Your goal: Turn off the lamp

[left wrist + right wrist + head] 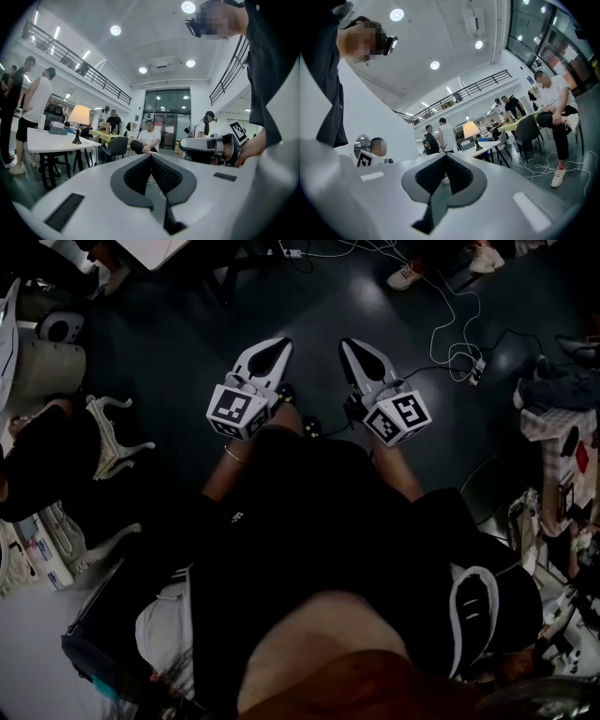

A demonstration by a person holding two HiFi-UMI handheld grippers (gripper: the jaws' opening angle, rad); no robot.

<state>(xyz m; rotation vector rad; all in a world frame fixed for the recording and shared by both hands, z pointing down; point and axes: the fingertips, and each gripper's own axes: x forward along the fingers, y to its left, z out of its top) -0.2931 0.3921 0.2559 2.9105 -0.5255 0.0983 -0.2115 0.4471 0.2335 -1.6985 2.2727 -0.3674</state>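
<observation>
1. While both hands hold level over the dark floor (178,343), the left gripper (274,345) sits at 11 o'clock in the head view. Its jaws are together, with nothing between them.
2. Right gripper (352,345): at 1 o'clock in the head view, just beside the left one. Jaws together and empty.
3. Marker cubes: left cube (239,411) and right cube (398,416). The only print on their faces is a black-and-white square pattern.
4. Lamp (79,116): pale shade glowing, dark stem and base, upright on the desk (49,143). It lies at 9 o'clock in the left gripper view. In the right gripper view it is just off centre toward 4 o'clock (470,130). It is well apart from both grippers.
5. Desk: white top on dark legs. A flat box (58,131) lies at 9 o'clock of the lamp, and its label is too small to read.
6. Persons: two standing (35,101) at the desk's 9 o'clock end, and one seated in a white shirt (149,138) beyond the left jaws at 12 o'clock.
7. Cables (452,320): white, looped on the floor at 1 o'clock in the head view, running to a power strip (475,369).
8. Cartons (37,554): at 8 o'clock in the head view. The print on them is too small to read.
</observation>
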